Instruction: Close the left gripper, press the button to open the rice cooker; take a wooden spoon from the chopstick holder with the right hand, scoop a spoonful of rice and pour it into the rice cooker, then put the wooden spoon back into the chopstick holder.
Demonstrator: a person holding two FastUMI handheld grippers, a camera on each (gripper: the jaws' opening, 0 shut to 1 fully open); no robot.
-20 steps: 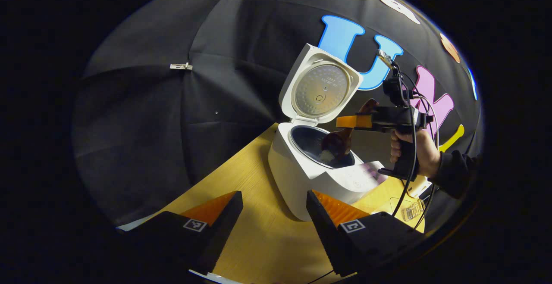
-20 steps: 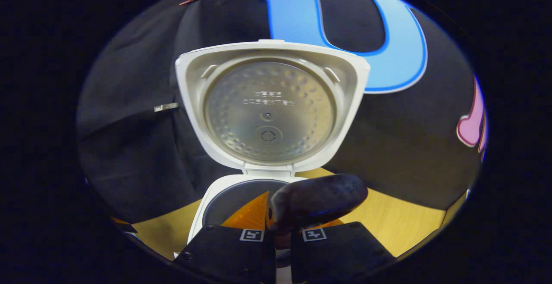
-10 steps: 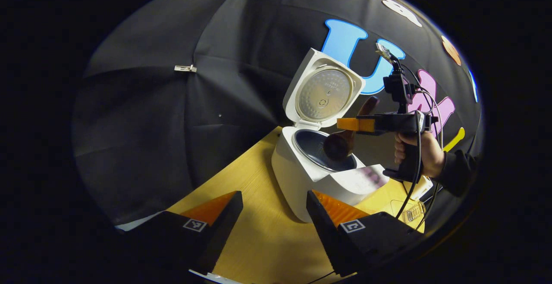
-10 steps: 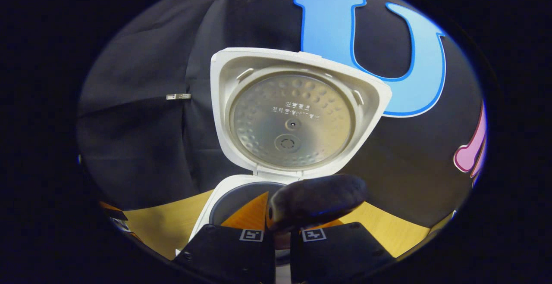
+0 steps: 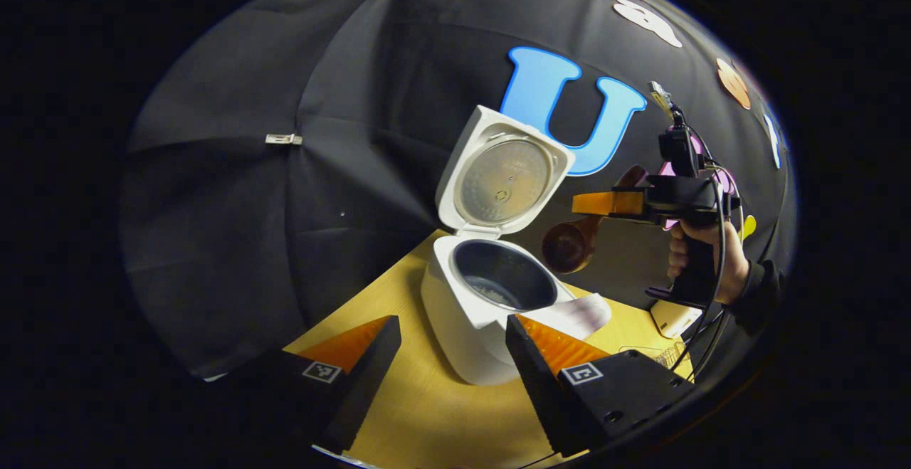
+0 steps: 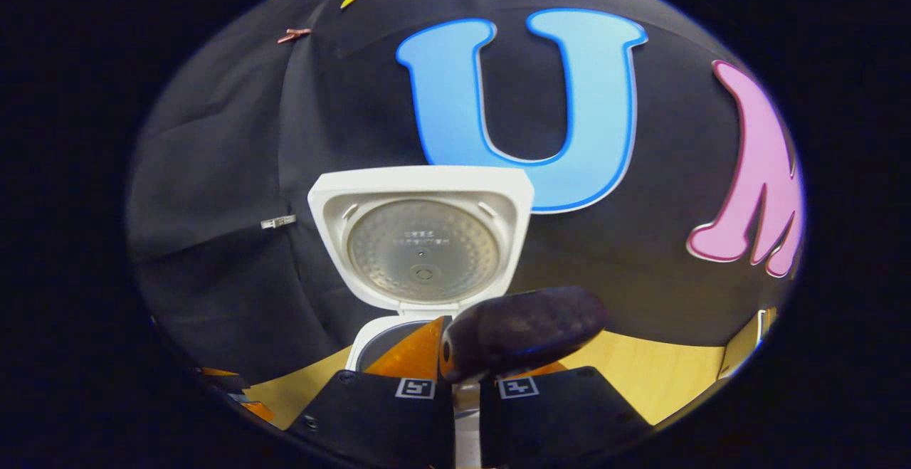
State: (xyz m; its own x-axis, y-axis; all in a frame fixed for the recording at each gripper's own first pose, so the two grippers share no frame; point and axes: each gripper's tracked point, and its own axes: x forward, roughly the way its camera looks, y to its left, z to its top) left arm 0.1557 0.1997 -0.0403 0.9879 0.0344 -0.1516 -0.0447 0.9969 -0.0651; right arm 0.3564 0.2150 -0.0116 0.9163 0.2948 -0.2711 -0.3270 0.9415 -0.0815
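The white rice cooker [image 5: 455, 327] stands on the wooden table with its lid [image 5: 502, 181] raised, and a little white rice lies in the dark inner pot [image 5: 502, 284]. My right gripper [image 5: 594, 203], held by a hand [image 5: 704, 259], hovers right of and above the pot, shut on the wooden spoon's handle. The spoon's bowl [image 5: 568, 247] hangs down, tilted, just off the pot's right rim. In the right gripper view the handle's dark end [image 6: 523, 330] sticks up between my right gripper [image 6: 462, 369] fingers, with the lid [image 6: 421, 241] ahead. My left gripper [image 5: 452, 351] is open, low in front of the cooker.
A wire basket [image 5: 658, 356] and a pale flat object [image 5: 669, 316] sit on the table [image 5: 398, 298] right of the cooker, below the hand. Cables [image 5: 712, 334] hang from the right gripper. The black cloth wall stands close behind the cooker.
The right gripper has drawn back and to the right with the spoon, so its bowl has left the pot. The cooker looks smaller and farther in both views.
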